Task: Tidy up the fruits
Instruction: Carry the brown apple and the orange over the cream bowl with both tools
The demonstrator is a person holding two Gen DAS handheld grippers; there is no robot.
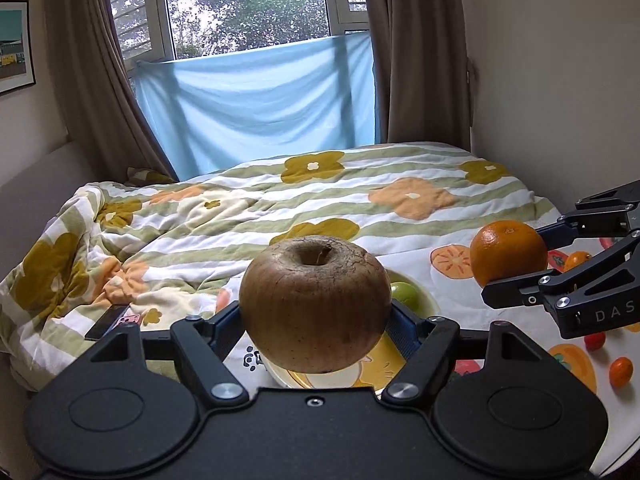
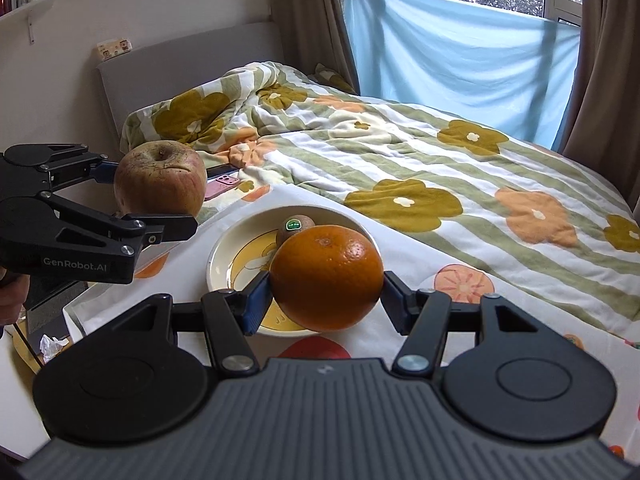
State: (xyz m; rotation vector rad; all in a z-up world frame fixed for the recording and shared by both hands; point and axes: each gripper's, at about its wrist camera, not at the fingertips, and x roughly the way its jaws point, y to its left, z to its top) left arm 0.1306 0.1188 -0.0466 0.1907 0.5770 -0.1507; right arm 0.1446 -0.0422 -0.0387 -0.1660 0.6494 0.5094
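The left gripper (image 1: 316, 316) is clamped on a wrinkled brown apple (image 1: 315, 304), holding it in the air just above the near rim of the plate (image 1: 424, 300); the right gripper (image 2: 326, 300) is clamped on an orange (image 2: 326, 276) and holds it over the near edge of the same plate (image 2: 218, 256). Judging from this, the sorting is midway: only one fruit, a kiwi (image 2: 295, 227) with a green sticker, already lies in the plate, both held fruits have yet to be set down, and a few small red and orange fruits (image 1: 620, 371) lie loose on the cloth (image 1: 452, 300) to the right. They may be cherry tomatoes or kumquats; the fisheye edge is too stretched to be sure. The views complement each other. The left camera has the plate mostly hidden behind the apple, with the kiwi showing only as a green sliver, but it alone shows the loose small fruits. The right camera shows the plate's open yellow centre and the kiwi plainly, and the pink phone (image 2: 222, 184) on the quilt behind the apple.
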